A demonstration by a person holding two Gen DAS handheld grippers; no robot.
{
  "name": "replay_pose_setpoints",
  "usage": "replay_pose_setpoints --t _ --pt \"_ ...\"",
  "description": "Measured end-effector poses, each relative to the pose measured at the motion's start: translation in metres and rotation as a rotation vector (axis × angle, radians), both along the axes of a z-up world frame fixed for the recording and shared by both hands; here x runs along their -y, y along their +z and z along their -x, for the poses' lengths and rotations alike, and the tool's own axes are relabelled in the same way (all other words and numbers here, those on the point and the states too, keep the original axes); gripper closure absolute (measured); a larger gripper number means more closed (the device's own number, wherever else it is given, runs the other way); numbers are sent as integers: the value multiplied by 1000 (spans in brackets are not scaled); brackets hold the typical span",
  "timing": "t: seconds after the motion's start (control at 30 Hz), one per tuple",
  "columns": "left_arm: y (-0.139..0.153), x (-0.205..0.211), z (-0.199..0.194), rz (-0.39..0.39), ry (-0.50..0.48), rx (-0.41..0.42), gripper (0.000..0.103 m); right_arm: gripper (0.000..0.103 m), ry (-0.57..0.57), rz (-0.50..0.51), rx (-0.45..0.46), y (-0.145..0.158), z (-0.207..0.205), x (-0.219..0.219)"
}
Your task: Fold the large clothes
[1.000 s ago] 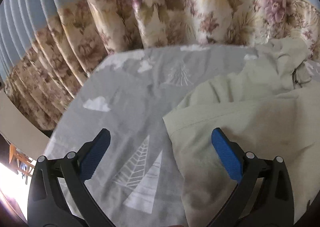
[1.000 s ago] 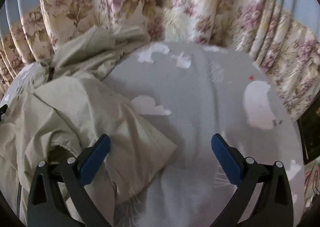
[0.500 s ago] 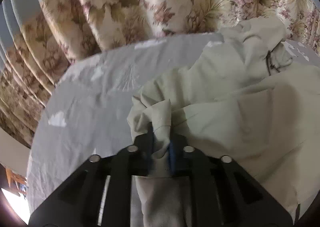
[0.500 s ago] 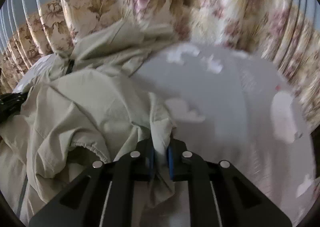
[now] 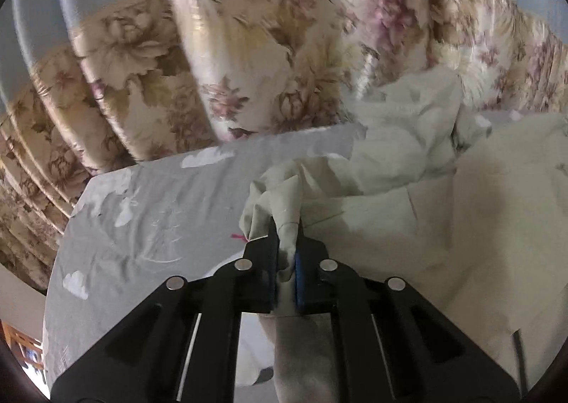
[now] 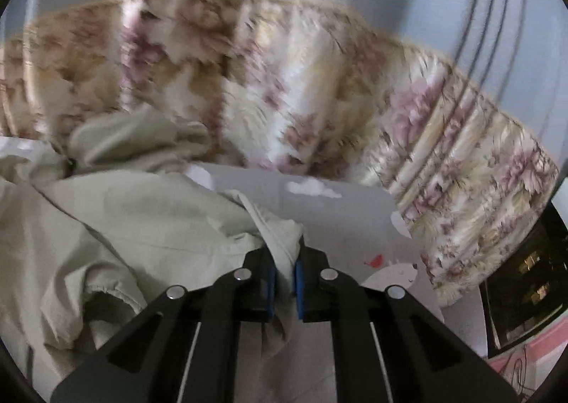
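Observation:
A large pale beige garment [image 5: 443, 225] lies rumpled on a grey bed sheet [image 5: 149, 218] printed with white clouds and trees. My left gripper [image 5: 285, 246] is shut on a bunched corner of the garment at its left edge. In the right wrist view the same garment [image 6: 124, 222] spreads to the left, with an elastic cuff [image 6: 106, 293] at lower left. My right gripper [image 6: 284, 261] is shut on a fold of the garment at its right edge. Both pinched corners are lifted off the sheet.
Floral curtains [image 5: 248, 58] hang close behind the bed along its far edge and also show in the right wrist view [image 6: 319, 112]. The grey sheet [image 6: 348, 218] extends right of the garment. A dark piece of furniture [image 6: 525, 282] stands at the right.
Both grippers went from open above the garment's edges to shut on its fabric. Since then both have lifted and moved forward toward the curtains, pulling the corners up.

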State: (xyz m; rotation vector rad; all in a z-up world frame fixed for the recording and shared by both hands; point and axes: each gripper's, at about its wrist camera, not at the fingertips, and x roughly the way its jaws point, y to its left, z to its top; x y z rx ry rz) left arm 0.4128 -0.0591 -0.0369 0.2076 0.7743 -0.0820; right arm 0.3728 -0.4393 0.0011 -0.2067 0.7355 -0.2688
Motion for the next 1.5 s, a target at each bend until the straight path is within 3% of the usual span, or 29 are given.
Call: replay_pose_setpoints --t 0.07,0.13,0.17,0.2,0.27,0.33,0.47,0.6,0.7,0.8,1.03,1.13,1.17,1.3,1.33,1.5 --pt "-9 2 2 1 -4 -3 96 85 -21 -12 -51 -18 -7 10" --pt "-11 -3 8 -5 -9 -5 89 57 -53 -3 -69 -34 -5 16" --pt "-8 -9 15 -3 -1 -5 82 47 -68 9 -86 -38 2 17" --pt "-1 -19 32 13 9 21 67 43 -63 1 -73 -35 11 16" --pt "12 -30 67 -44 16 78 49 31 -45 -12 -33 -24 34 12" --pt "22 -43 102 -51 23 100 45 29 -4 -19 15 -7 68 2" --pt "21 -64 169 19 46 61 42 23 66 -60 79 18 145 -20" --pt "-2 -70 232 84 54 24 41 22 117 -91 108 22 216 -40" --pt "-23 -62 265 64 40 9 40 20 126 -85 93 14 259 -49" --pt "-35 -53 275 129 12 -35 40 19 113 -92 68 4 293 -50" --pt "-44 -37 262 221 -5 -74 40 19 49 -174 64 -3 317 -30" --pt "-51 -34 251 225 15 -101 47 19 44 -178 57 -6 318 -29" --pt "-54 -34 249 231 16 -111 53 19 43 -174 54 -6 317 -30" --pt "-53 -33 244 277 3 -114 93 19 37 -174 27 -14 311 -28" --pt "-54 -30 243 301 -7 -118 98 19 36 -183 24 -15 310 -27" --pt "-46 -24 247 319 -20 -76 103 19 46 -205 6 -22 307 -30"
